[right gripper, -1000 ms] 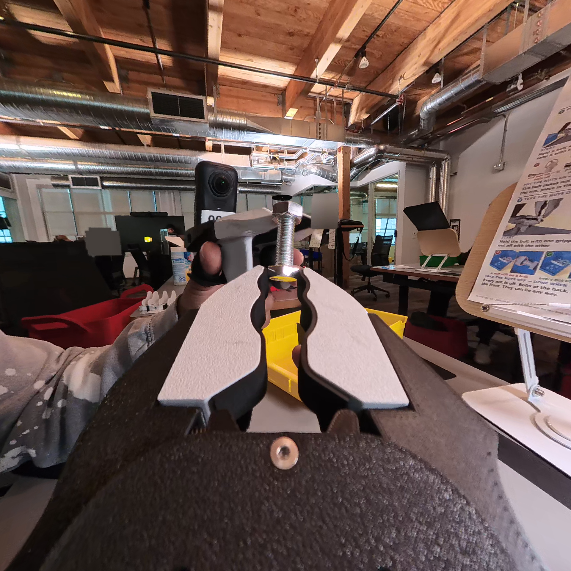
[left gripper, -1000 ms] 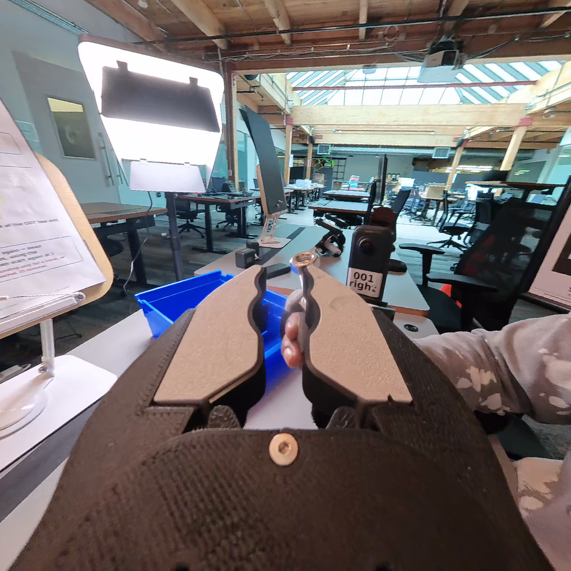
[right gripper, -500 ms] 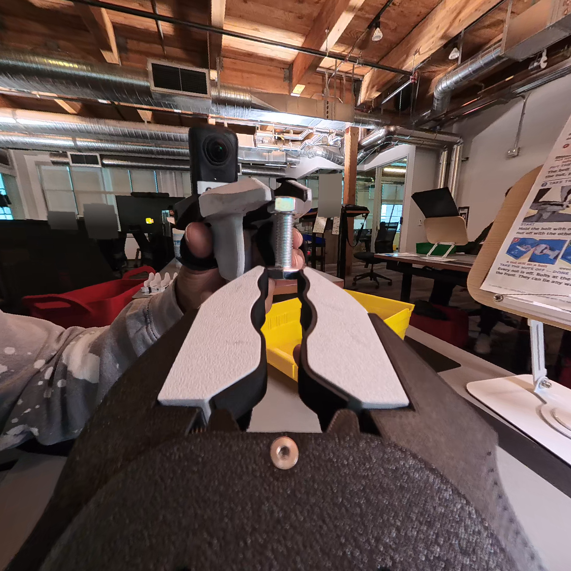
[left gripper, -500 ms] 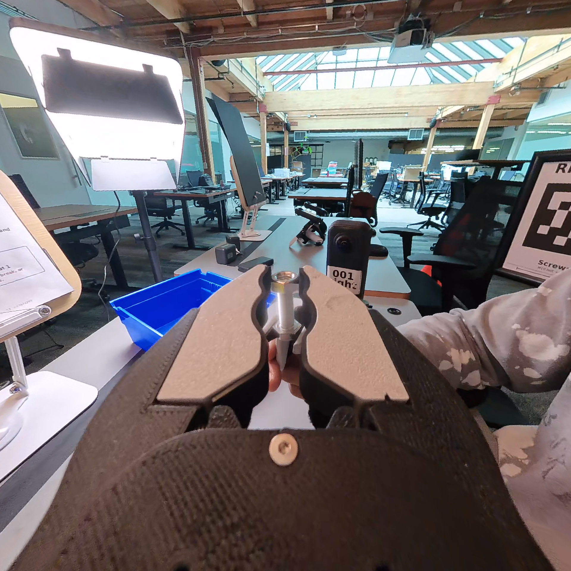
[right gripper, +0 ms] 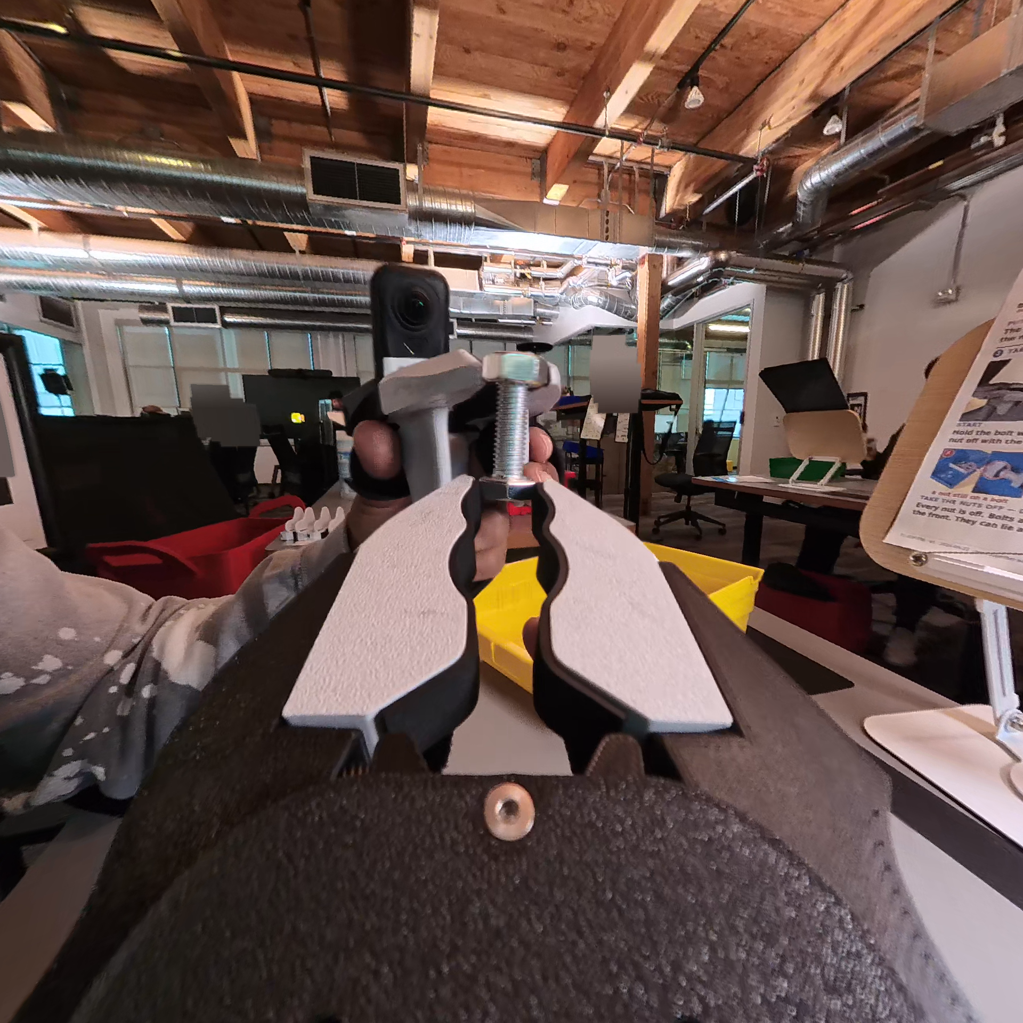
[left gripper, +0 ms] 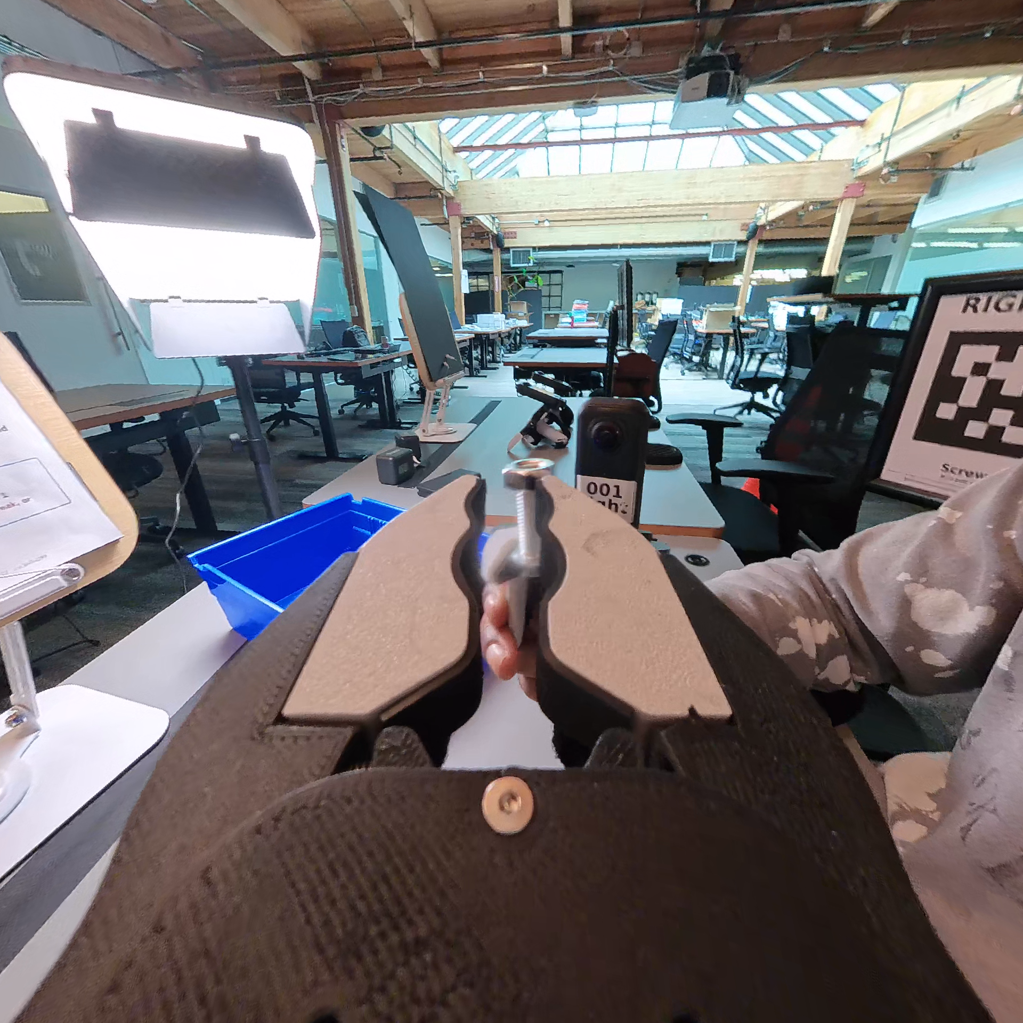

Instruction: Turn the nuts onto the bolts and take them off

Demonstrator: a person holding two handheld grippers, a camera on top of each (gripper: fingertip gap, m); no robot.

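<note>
A silver bolt stands upright between my two grippers. My left gripper is shut on the bolt's hex head. In the right wrist view its grey fingers clamp that head from both sides. My right gripper is shut on a nut at the lower end of the thread. A person's hand holds the left gripper. The right gripper's camera shows just beyond the bolt in the left wrist view.
A blue bin sits on the table to the left and a yellow bin behind my right fingers. Instruction stands are at the edges. A red basket is at far left. A sleeve reaches in. The tips of both grippers are at nearly the same place.
The bolt has swung in the left wrist view, from tilted against the right finger to nearly upright. Both views have shifted a little. Both grips are unchanged, and the nut stays at the thread's end.
</note>
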